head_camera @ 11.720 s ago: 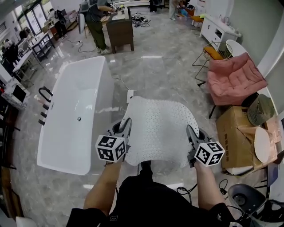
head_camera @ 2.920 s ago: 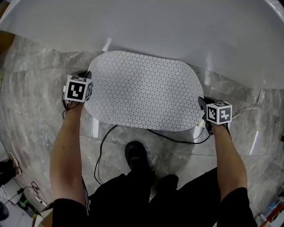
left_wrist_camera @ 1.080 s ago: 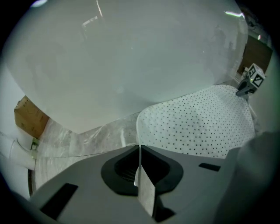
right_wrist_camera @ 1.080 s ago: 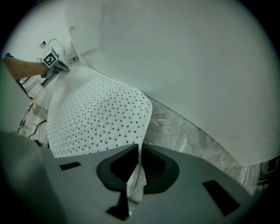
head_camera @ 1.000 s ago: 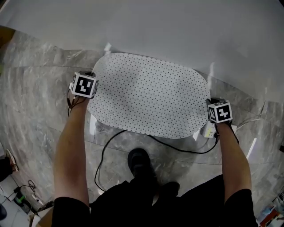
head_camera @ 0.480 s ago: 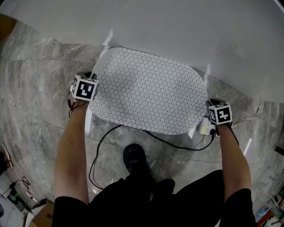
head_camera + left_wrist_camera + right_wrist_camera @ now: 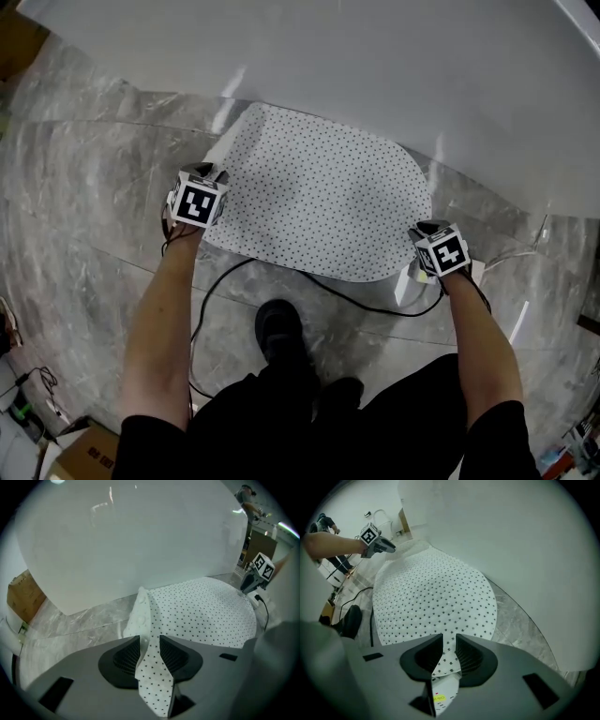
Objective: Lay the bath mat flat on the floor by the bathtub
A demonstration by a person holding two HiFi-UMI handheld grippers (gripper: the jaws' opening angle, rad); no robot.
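White dotted bath mat (image 7: 319,202) down by white bathtub (image 7: 375,75): left gripper (image 7: 150,641) just opening to release, right gripper (image 7: 449,639) pinching it taut.

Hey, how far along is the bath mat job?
Done: the mat lies on the floor by the tub, mostly flat. In hand: the left gripper has just been opening its fingers, the mat's raised edge between them; the right gripper grips the opposite edge. Left: release both edges so they settle.

Left gripper (image 7: 150,641) jaws have just been opening; right gripper (image 7: 449,641) clamped.
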